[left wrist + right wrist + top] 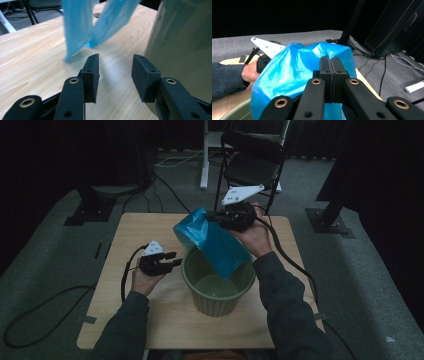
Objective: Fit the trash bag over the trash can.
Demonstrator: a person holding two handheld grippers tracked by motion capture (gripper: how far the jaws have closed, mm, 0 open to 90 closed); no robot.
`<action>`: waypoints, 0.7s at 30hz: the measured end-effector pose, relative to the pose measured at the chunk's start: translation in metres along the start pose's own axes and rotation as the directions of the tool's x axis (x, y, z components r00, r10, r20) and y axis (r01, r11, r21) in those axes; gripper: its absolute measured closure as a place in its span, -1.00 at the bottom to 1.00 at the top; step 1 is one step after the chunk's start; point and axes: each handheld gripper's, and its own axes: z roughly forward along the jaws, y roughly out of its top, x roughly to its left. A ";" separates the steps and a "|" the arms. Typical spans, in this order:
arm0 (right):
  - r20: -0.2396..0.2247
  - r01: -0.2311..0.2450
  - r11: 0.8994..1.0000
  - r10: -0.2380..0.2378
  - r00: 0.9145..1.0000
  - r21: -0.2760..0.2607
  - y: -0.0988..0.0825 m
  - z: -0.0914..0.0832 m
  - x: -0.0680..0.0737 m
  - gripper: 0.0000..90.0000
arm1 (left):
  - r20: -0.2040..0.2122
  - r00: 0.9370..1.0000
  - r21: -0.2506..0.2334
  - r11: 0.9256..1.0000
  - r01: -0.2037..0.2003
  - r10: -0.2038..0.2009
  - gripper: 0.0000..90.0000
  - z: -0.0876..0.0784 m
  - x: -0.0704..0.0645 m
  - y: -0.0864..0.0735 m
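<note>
black folding chair [252, 165], grey carpet [45, 255], floor cables [172, 162]

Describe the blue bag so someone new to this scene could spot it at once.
On the light wooden table stands a green ribbed bucket. Above its rim hangs the blue bag, thin crinkled plastic pinched in the right gripper, its lower end dipping into the bucket. Nothing else here is bright blue.

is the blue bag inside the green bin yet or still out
Partly in. The blue bag hangs from the shut right gripper, lower end inside the green bin, upper part above the rim.
</note>
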 end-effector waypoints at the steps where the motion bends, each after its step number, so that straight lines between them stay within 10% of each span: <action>1: -0.001 -0.002 1.000 0.002 1.000 0.001 0.000 0.001 0.001 1.00 | -0.002 1.000 -0.006 1.000 0.003 -0.003 0.26 -0.001 0.000 0.001; 21: -0.011 -0.048 0.998 0.049 0.999 0.035 -0.033 0.008 -0.004 1.00 | -0.063 0.998 -0.105 0.994 -0.003 -0.004 0.11 -0.018 -0.002 0.015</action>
